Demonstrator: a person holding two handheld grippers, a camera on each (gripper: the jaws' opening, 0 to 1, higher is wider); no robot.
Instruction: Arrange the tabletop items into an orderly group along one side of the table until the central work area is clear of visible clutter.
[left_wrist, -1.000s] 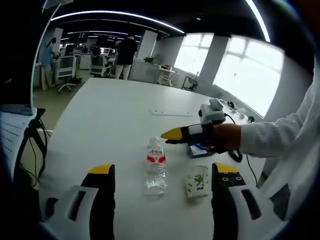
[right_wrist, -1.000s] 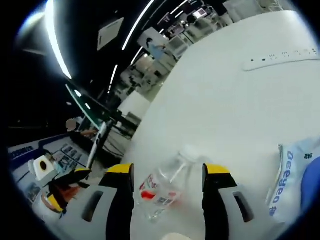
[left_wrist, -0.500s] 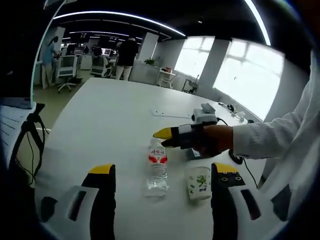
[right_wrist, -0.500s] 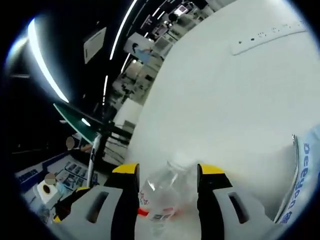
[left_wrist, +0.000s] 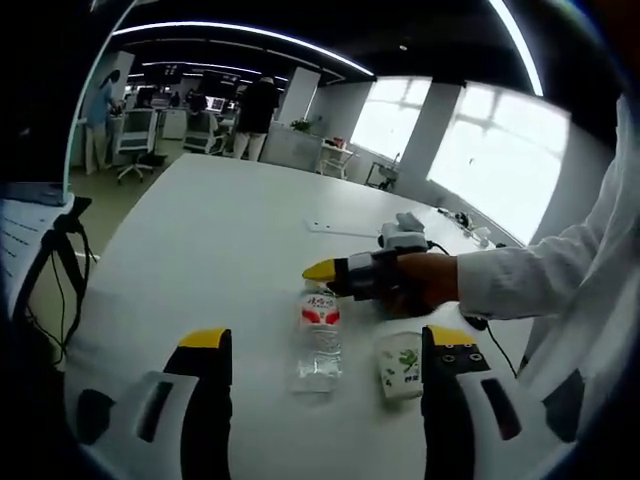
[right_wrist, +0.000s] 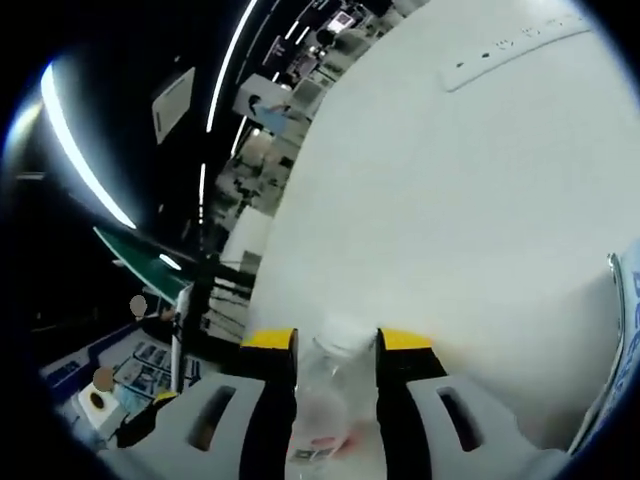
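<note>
The bottle (left_wrist: 316, 336) stands upright on the white table (left_wrist: 220, 230), clear plastic with a red label and a white cap. The right gripper (left_wrist: 318, 271) reaches in from the right, held by a hand (left_wrist: 425, 280) in a white sleeve (left_wrist: 530, 280), and its yellow-tipped jaws sit at the bottle's neck. In the right gripper view the bottle (right_wrist: 326, 400) fills the gap between the jaws, which press close on both its sides; the right gripper (right_wrist: 335, 342) looks clamped on it. A paper cup (left_wrist: 400, 365) with a green leaf print stands just beside the bottle. The left gripper (left_wrist: 318, 338) hovers near, jaws wide apart with nothing between them. A white power strip (left_wrist: 345, 229) lies farther back on the table.
</note>
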